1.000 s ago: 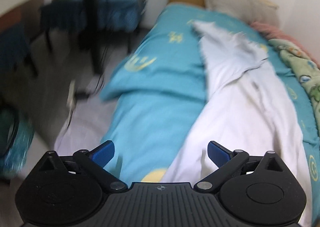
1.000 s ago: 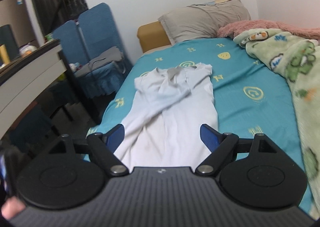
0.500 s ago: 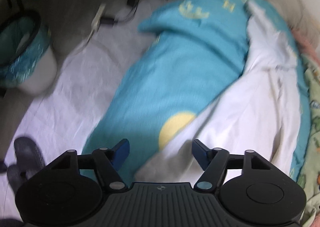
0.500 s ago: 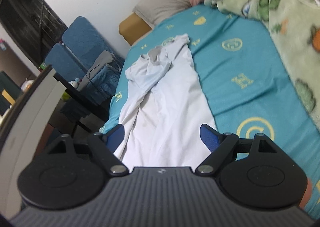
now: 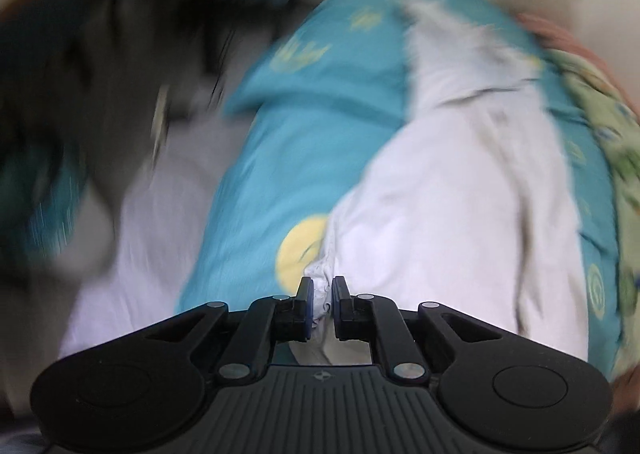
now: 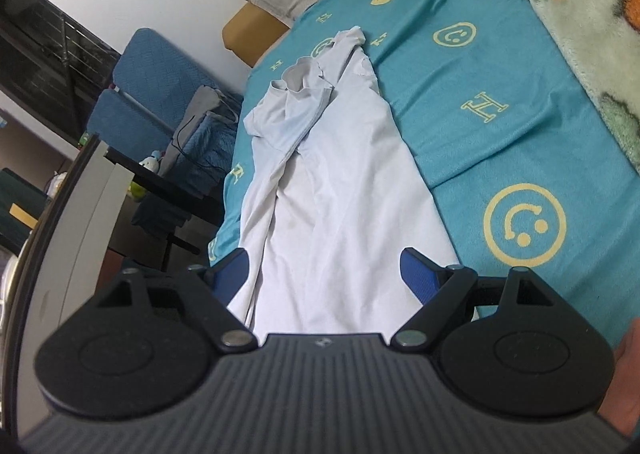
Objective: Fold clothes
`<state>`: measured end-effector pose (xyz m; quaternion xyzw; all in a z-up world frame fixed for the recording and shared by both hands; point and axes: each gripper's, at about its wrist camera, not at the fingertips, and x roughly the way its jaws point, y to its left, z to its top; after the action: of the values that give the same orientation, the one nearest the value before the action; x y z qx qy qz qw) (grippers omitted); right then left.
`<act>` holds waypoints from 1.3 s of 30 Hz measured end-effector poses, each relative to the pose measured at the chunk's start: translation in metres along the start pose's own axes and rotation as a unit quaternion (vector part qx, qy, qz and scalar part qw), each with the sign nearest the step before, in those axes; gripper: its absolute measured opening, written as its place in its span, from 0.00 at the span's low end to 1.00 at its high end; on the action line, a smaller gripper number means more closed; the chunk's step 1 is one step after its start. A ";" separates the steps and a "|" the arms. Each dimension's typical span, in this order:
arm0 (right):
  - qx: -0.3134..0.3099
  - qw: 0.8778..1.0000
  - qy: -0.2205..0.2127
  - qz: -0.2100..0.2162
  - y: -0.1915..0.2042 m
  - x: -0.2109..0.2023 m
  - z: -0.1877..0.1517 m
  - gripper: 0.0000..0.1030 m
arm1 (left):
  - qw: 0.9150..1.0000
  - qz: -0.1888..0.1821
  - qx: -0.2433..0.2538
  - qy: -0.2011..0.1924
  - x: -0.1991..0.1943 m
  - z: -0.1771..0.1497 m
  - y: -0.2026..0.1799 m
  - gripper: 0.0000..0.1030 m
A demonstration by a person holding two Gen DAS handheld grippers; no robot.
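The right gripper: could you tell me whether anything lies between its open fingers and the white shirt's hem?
Nothing visible does. The right gripper hangs open directly over the near end of the white shirt, with only bare cloth between its fingers. The left gripper is already shut on the shirt's near corner.

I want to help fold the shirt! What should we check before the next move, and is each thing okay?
1. Left tongs shut on the white T-shirt hem: ok.
2. Right tongs gripping the shirt too: not ok, they are open, with the fabric lying between the fingers.
3. Shirt lying flat: not ok, the top is bunched near the collar.
4. Room on the teal bedsheet beside the shirt: ok.
5. How much cloth the left tongs pinch: cannot tell, the view is blurred.
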<state>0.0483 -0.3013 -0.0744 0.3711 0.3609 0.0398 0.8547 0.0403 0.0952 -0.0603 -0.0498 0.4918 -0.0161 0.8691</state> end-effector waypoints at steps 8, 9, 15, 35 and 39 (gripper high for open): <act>0.003 1.000 -0.004 -0.010 -0.001 -0.002 0.000 0.82 | 0.953 0.016 0.251 -0.169 -0.076 -0.063 -0.105 0.09; 0.002 1.000 -0.005 -0.011 -0.002 -0.002 0.000 0.82 | 0.949 0.004 0.266 -0.169 -0.076 -0.069 -0.115 0.09; 0.004 1.000 -0.004 -0.019 -0.004 -0.003 0.000 0.82 | 0.932 -0.050 0.348 -0.087 -0.039 -0.099 -0.159 0.10; -0.013 0.997 0.016 0.068 0.031 0.111 0.047 0.75 | 0.983 -0.055 0.101 -0.144 0.024 0.029 -0.087 0.81; -0.010 0.998 0.010 0.066 0.034 0.160 0.063 0.74 | 0.986 -0.038 0.075 -0.144 0.055 0.033 -0.075 0.81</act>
<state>0.2131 -0.2609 -0.1165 0.3852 0.3435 0.1031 0.8503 0.0988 0.0192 -0.0824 -0.0053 0.3569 -0.0791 0.9308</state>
